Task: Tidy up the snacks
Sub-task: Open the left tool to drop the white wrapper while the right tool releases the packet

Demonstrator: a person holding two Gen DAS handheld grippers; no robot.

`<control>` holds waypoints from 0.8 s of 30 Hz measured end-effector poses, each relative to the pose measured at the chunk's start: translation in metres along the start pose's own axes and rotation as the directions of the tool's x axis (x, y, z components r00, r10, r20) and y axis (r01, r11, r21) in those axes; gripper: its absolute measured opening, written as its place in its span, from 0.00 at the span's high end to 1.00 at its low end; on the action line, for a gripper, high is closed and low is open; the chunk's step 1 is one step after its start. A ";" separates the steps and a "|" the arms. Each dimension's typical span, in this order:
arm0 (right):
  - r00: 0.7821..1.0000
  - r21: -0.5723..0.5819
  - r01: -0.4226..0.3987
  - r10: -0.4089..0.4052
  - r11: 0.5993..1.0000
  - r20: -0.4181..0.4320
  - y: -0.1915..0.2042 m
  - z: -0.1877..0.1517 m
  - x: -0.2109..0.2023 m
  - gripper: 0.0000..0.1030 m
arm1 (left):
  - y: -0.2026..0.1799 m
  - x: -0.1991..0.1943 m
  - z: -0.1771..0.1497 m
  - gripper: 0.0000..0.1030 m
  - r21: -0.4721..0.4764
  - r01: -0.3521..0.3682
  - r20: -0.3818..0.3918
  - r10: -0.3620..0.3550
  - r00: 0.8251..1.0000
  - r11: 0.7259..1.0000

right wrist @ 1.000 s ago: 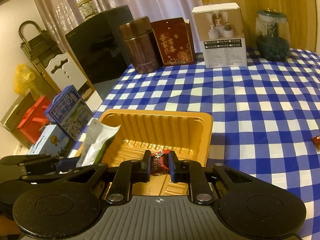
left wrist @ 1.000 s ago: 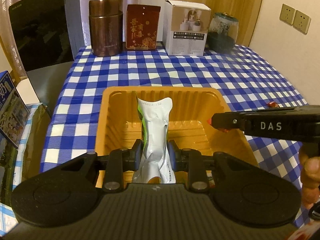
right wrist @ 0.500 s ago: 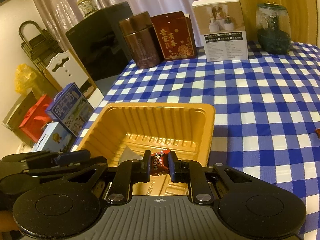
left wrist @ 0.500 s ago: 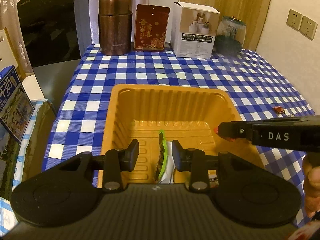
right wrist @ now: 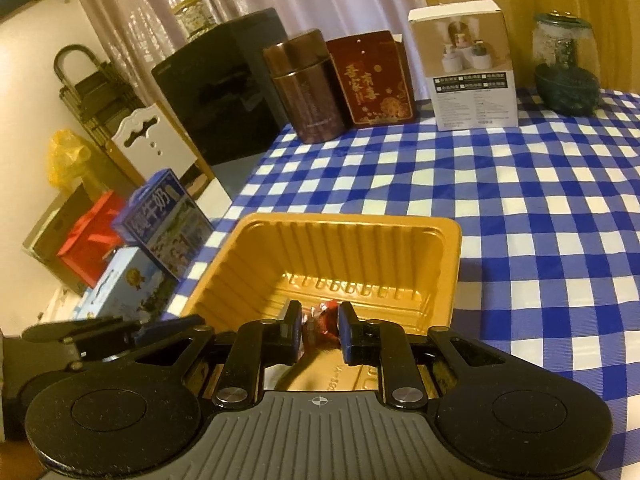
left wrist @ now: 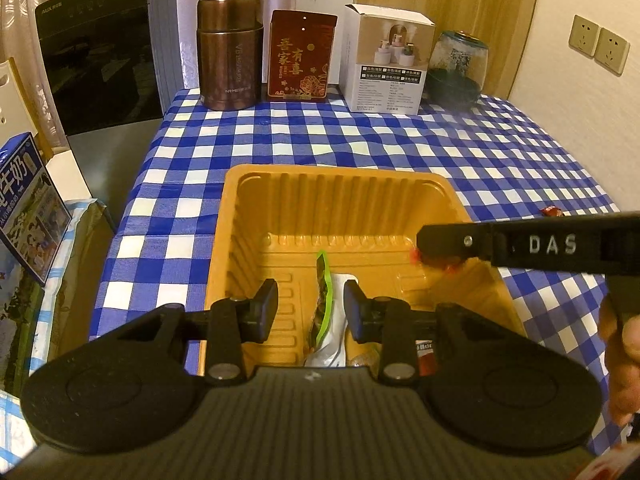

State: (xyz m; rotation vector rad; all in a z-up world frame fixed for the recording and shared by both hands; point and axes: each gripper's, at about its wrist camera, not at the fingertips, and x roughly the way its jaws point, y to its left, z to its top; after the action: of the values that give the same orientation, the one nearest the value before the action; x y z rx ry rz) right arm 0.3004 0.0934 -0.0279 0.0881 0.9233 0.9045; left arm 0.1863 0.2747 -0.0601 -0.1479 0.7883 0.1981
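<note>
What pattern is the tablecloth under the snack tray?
Blue-and-white checks on the tablecloth; clearest in the left wrist view, around the orange tray.

Glossy ribbed plastic tray (left wrist: 340,200) on checked cloth over table (left wrist: 440,148); brushed-metal canister (left wrist: 230,54), matt cardboard box (left wrist: 386,60), clear glass jar (left wrist: 458,68) behind.

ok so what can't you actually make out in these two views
- Near end of the orange tray, both views: hidden behind the gripper bodies.
- Red candy, right wrist view: blurred, between the fingers; contact unclear.
- Small red wrapper on the tablecloth, left wrist view: too small to read.
</note>
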 end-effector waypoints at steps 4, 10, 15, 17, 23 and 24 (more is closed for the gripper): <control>0.999 0.031 -0.021 0.019 0.999 0.045 -0.005 0.001 -0.010 0.42 | 0.001 -0.003 -0.001 0.69 -0.002 0.004 0.002 -0.004 1.000 1.000; 0.998 0.055 0.006 -0.010 0.998 0.069 -0.011 0.002 -0.026 0.42 | -0.002 -0.012 0.000 0.69 -0.006 0.008 0.006 -0.008 1.000 1.000; 0.997 0.061 0.018 -0.022 0.998 0.078 -0.012 -0.001 -0.046 0.42 | -0.010 -0.027 0.001 0.69 -0.003 0.014 0.018 -0.014 1.000 1.000; 0.996 0.061 0.026 -0.031 0.998 0.083 -0.012 -0.003 -0.057 0.42 | -0.014 -0.036 0.003 0.69 -0.001 0.015 0.027 -0.015 1.000 1.000; 0.991 0.059 0.074 -0.080 0.996 0.108 -0.010 -0.018 -0.097 0.42 | -0.030 -0.066 0.003 0.68 -0.006 0.020 0.053 -0.020 0.998 1.000; 0.990 0.056 0.085 -0.091 0.995 0.109 -0.009 -0.021 -0.103 0.42 | -0.033 -0.070 0.002 0.68 -0.009 0.024 0.057 -0.023 0.998 1.000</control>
State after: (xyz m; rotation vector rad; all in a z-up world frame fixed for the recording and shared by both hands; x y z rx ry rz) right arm 0.2623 0.0087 0.0218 0.1392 0.8400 0.7866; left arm 0.1467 0.2346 -0.0067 -0.1598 0.7292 0.1831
